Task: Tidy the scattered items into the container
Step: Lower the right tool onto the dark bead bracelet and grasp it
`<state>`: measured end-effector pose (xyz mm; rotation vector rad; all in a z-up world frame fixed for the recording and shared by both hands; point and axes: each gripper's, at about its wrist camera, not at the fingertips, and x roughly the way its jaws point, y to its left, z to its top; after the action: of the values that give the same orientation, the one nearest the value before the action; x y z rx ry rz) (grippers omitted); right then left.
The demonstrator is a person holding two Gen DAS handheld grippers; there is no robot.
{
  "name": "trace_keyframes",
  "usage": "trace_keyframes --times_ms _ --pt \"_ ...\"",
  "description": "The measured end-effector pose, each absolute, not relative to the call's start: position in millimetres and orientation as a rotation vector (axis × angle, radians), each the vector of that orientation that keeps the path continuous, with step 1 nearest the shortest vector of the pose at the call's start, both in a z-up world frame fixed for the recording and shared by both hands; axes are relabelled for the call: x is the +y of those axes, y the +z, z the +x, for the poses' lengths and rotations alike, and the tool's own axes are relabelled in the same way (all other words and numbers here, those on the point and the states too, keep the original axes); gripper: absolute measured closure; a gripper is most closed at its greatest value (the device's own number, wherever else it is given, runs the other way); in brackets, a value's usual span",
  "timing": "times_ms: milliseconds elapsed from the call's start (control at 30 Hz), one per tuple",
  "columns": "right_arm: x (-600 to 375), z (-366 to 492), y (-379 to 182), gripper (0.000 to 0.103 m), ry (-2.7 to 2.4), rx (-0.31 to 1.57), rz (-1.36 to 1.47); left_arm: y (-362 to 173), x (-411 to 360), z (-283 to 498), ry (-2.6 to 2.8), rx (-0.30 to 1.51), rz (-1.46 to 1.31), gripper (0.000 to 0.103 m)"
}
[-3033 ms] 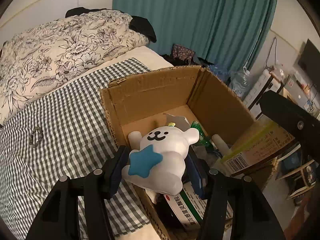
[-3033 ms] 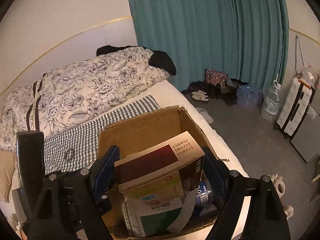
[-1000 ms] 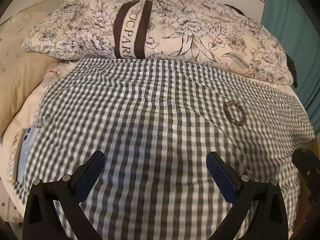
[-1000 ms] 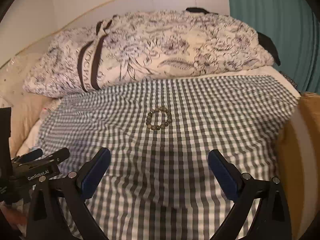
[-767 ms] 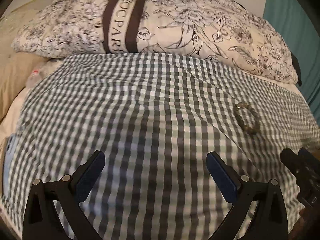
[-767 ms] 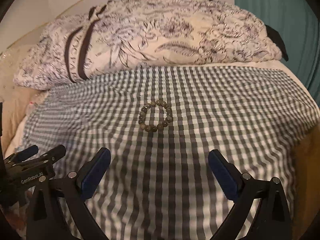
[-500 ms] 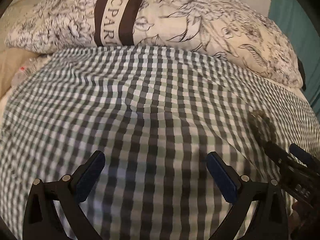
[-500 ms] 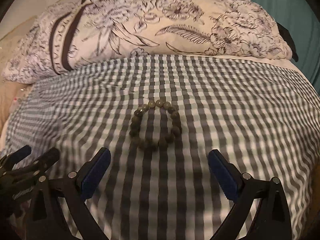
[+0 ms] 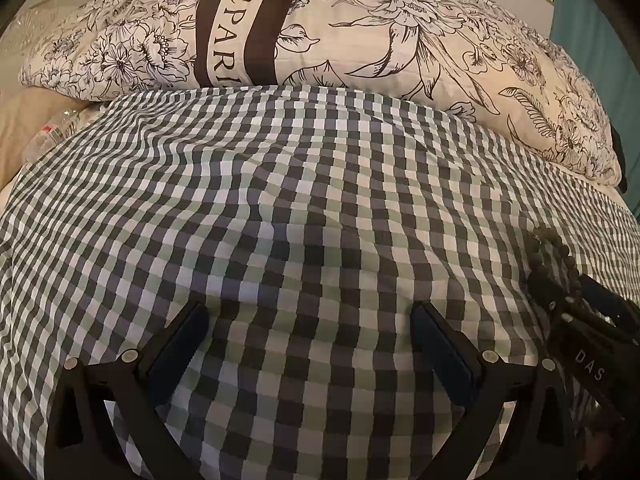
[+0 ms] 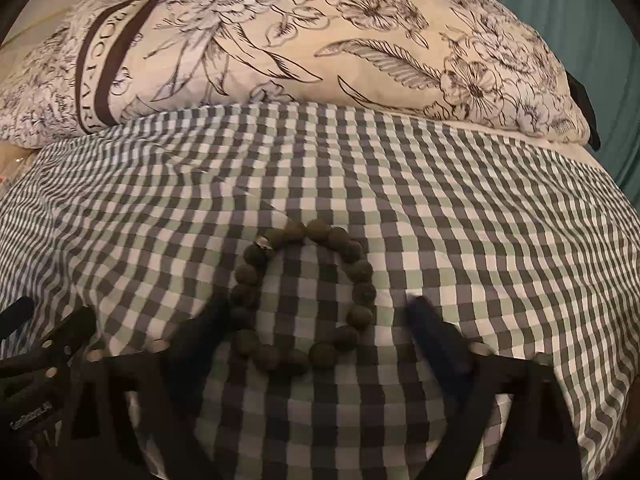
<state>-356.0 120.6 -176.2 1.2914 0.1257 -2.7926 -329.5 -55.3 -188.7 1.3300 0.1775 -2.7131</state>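
A bracelet [image 10: 360,272] of dark olive beads lies flat on the green-and-white checked cloth [image 10: 480,220]. My right gripper [image 10: 320,306] is low over the cloth with the ring between its blue pads. Its jaws are closing; the left pad is at the beads and the right pad is still apart from them. In the left wrist view the bracelet [image 9: 562,248] and the right gripper [image 9: 568,280] show at the right edge. My left gripper [image 9: 306,316] hangs open over bare checked cloth, holding nothing. The container is out of view.
A floral quilt [image 9: 380,32] with a brown lettered band is heaped along the far side of the cloth. A teal curtain [image 10: 580,20] hangs at the back right. The left gripper [image 10: 48,328] sits at the lower left of the right wrist view.
Both grippers have sunk toward the checked cloth. The right one came down over the bracelet and its jaws have narrowed around it. The left one's jaws stay wide apart.
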Motion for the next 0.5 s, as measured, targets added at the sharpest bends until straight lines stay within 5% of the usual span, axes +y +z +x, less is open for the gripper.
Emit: trace_keyframes --times_ms 33,67,167,500 --pt "119 -354 -175 0.049 -2.787 0.132 1.272 -188 -56 -329 -2.714 0.185 1.333 0.0" --pt "118 -351 -174 0.073 -2.779 0.142 1.257 -187 -56 -328 -2.715 0.193 1.337 0.0" --pt "117 -342 -170 0.092 -2.738 0.151 1.276 -181 -57 -319 -2.71 0.18 1.371 0.0" --pt "150 -269 -125 0.091 -2.707 0.014 1.247 -137 -47 -242 -2.713 0.185 1.412 0.0"
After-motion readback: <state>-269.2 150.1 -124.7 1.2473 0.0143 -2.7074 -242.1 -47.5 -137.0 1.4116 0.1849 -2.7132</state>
